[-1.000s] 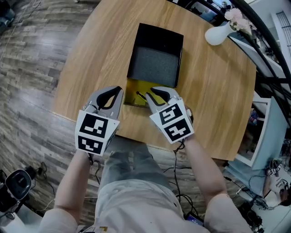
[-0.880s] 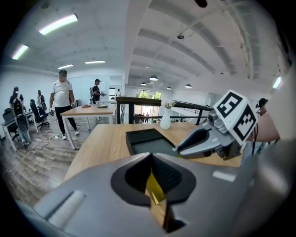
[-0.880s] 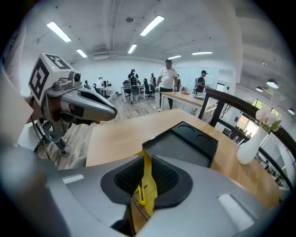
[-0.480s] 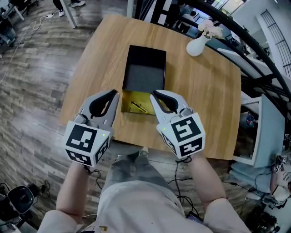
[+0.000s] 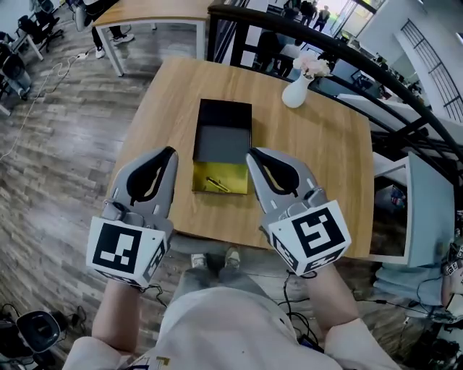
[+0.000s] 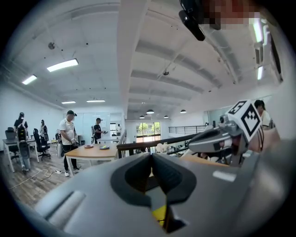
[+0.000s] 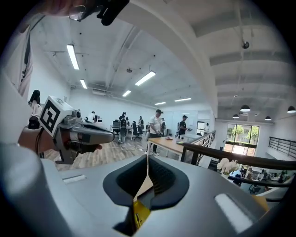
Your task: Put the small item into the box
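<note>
An open box lies on the round wooden table (image 5: 318, 166). Its black lid (image 5: 225, 130) has a grey lining, and its yellow tray (image 5: 221, 178) sits nearer to me. A small dark, thin item (image 5: 215, 184) lies inside the yellow tray. My left gripper (image 5: 168, 151) is held high above the table's near edge, left of the tray, shut and empty. My right gripper (image 5: 252, 152) hangs to the tray's right, also shut with nothing in it. In the left gripper view the left gripper (image 6: 151, 156) has its jaws meeting, with yellow showing below. The right gripper (image 7: 147, 159) looks the same in the right gripper view.
A white vase (image 5: 295, 91) with pale flowers stands at the table's far right. A black railing (image 5: 340, 69) runs behind the table. Beyond it are another table (image 5: 155, 11) and people. Wooden floor lies to the left.
Both grippers have lifted up and back from the box toward me. The right gripper's tip was at the yellow tray a second ago and is now well above it.
</note>
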Tool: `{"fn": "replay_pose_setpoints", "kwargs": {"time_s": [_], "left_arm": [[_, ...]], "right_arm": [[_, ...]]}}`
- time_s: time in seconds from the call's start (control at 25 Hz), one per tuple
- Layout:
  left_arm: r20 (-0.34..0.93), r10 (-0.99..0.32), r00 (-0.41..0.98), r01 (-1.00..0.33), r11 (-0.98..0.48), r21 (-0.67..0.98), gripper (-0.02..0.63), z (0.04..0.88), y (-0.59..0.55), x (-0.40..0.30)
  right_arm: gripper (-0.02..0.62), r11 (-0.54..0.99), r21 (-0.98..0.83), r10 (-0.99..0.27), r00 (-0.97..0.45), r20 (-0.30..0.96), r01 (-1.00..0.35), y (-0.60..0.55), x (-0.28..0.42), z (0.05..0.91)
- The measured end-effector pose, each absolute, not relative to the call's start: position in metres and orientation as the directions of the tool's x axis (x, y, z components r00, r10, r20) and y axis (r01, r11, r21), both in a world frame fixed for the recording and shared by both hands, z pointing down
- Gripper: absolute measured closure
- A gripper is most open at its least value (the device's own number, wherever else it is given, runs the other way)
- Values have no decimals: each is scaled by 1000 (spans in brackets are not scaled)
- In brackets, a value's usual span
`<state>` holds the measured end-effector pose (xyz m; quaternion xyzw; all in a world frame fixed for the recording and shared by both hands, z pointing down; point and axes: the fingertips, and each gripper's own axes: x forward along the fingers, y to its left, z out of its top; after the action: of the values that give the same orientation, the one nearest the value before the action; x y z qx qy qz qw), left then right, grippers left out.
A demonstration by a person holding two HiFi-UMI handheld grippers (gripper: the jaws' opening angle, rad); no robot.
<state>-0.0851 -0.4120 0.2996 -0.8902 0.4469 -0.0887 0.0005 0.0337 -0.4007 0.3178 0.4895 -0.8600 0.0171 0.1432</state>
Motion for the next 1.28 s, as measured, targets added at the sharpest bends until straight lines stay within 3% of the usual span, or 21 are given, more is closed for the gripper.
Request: {"fn": "replay_pose_setpoints", "kwargs": {"time_s": [0.24, 0.56, 1.28], "left_arm": [[93, -816, 570, -805, -578, -135, 603, 259, -397, -80], [20, -823, 568, -812, -564, -149, 603, 233, -379, -76], [108, -814, 571, -805, -581, -120, 603, 258, -361, -72]], "right_arm": [[586, 459, 190, -888, -439, 138, -868, -376, 53, 256], [589, 406, 161, -914, -404, 45, -900, -349, 71, 227], [597, 399, 133, -917, -394, 61, -907, -332, 73, 247]]}}
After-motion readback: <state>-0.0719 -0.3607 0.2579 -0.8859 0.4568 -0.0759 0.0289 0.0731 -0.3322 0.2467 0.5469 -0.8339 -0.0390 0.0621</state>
